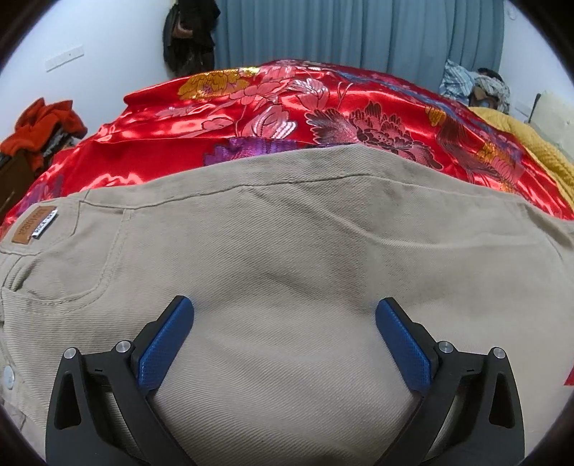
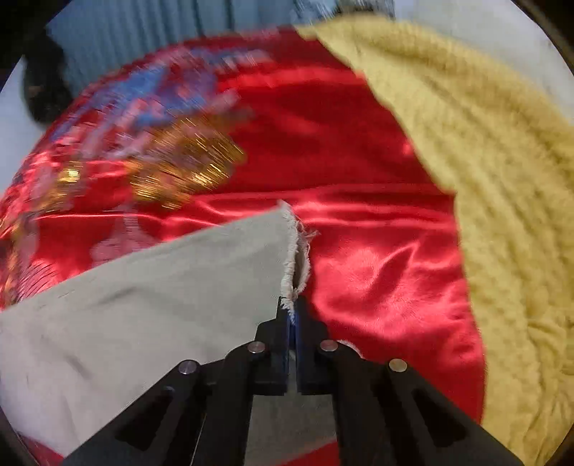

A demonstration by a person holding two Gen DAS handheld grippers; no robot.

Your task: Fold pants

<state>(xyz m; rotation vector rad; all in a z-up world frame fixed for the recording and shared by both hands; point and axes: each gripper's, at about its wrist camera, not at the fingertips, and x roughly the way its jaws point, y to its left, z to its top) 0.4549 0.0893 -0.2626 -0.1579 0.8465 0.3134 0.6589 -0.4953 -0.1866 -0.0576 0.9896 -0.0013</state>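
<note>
Beige pants (image 1: 287, 251) lie flat on a red embroidered satin bedspread (image 1: 272, 107). In the left wrist view the waist end with a brown label (image 1: 33, 225) and a pocket is at the left. My left gripper (image 1: 285, 304) is open, its blue pads (image 1: 165, 344) spread just above the pants, holding nothing. In the right wrist view my right gripper (image 2: 292, 312) is shut on the frayed hem of a pant leg (image 2: 290, 251). The leg cloth (image 2: 143, 304) runs off to the left over the bedspread (image 2: 376, 251).
A mustard knitted blanket (image 2: 484, 179) lies on the bed's right side; it also shows in the left wrist view (image 1: 531, 143). Blue curtains (image 1: 358, 32) hang behind the bed. Orange clothes (image 1: 43, 125) are piled at the far left. Dark items (image 1: 188, 32) hang on the wall.
</note>
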